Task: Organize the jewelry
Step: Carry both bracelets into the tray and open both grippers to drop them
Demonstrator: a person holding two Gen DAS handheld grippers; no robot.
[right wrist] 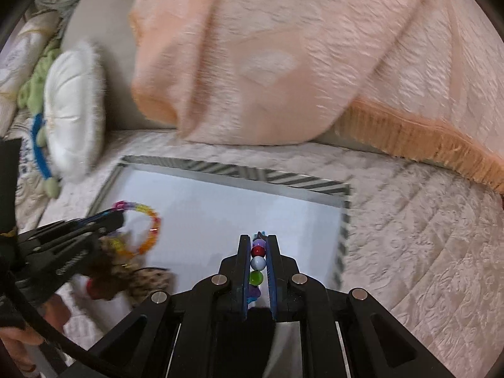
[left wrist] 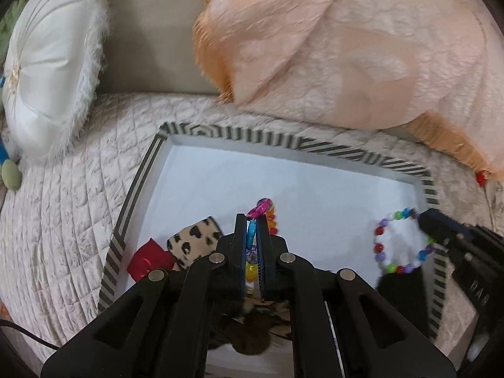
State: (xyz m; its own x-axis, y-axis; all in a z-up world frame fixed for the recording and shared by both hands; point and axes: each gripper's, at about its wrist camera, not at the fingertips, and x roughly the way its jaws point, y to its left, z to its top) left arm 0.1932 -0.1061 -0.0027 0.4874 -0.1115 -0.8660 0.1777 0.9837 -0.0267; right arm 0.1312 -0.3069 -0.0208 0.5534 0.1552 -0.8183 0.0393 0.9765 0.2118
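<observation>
- My left gripper (left wrist: 252,223) is clamping the rainbow bracelet (right wrist: 148,230); my right gripper (right wrist: 259,239) is clamping the beaded bracelet (left wrist: 400,242).
- Both are hanging over the striped tray (left wrist: 428,186); next I judge I'm lowering and releasing them apart.

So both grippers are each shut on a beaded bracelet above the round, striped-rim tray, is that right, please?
Not quite: the tray is rectangular, as the left wrist view shows. The left gripper is shut on the rainbow bracelet and the right gripper on the round-bead bracelet.

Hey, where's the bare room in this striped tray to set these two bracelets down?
The tray floor is bare across its middle and far side, up to the striped rim. The near-left corner is crowded with the leopard-print pouch and red item.
</observation>
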